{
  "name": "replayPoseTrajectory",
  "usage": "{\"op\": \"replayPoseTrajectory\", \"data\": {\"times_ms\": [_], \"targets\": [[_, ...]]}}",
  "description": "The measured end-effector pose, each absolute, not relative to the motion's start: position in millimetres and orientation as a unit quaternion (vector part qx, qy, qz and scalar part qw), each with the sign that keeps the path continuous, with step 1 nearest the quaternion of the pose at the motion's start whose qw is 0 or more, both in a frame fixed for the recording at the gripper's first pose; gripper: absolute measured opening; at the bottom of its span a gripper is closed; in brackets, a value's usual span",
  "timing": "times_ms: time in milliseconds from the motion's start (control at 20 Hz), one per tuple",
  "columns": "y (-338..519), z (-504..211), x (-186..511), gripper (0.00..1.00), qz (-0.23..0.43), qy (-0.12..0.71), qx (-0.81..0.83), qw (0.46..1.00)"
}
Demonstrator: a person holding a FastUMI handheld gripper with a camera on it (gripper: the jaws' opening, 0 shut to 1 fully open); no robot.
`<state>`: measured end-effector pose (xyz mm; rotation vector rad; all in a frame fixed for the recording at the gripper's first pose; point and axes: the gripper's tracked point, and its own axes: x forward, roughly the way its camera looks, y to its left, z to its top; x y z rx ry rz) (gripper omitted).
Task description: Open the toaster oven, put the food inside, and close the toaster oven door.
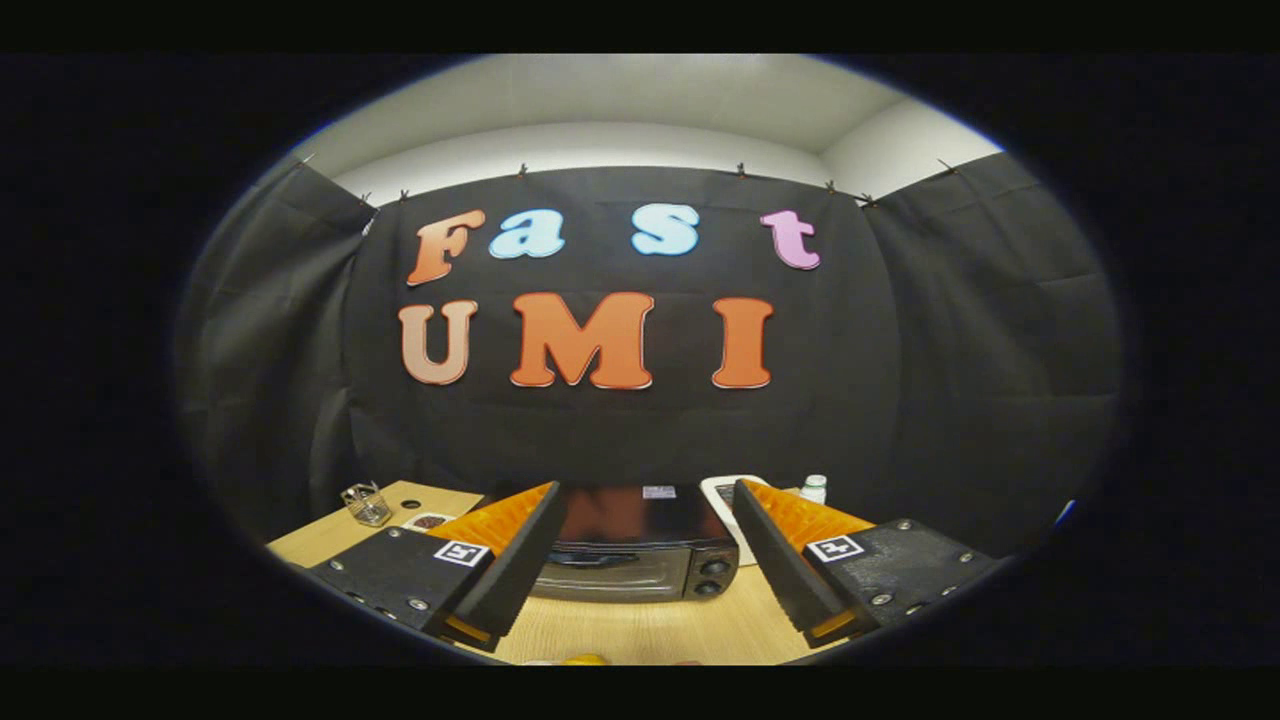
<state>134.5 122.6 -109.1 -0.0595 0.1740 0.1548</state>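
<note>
I count one toaster oven [640, 545], its door shut, standing on the wooden table [650, 630] with two knobs [712, 577] stacked at its front right. My gripper [645, 545] has its two fingers spread wide, holding nothing; the oven sits beyond them, framed in the gap. One small glass holder [366, 504] stands far left, one white bottle [814, 489] far right. A scrap of yellow food [583, 660] shows nearest me.

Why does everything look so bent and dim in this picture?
Gripper view: the fisheye lens bows the wooden table and curves the cloth wall; the toaster oven beyond the open gripper sits small and dark, its top showing a reddish reflection; the ceiling is brightest; nothing looks notably blurred.
</note>
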Motion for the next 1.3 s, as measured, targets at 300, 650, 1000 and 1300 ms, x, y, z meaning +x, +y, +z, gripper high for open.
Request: {"op": "replayPoseTrajectory", "data": {"times_ms": [300,650,1000,1300], "targets": [[167,-182,165,1.00,0.112,0.164,-0.028,0.980],[179,-242,186,1.00,0.111,0.224,-0.046,0.967],[191,-270,198,1.00,0.114,0.258,-0.052,0.958],[196,-273,195,0.99,0.126,0.261,-0.042,0.956]]}}
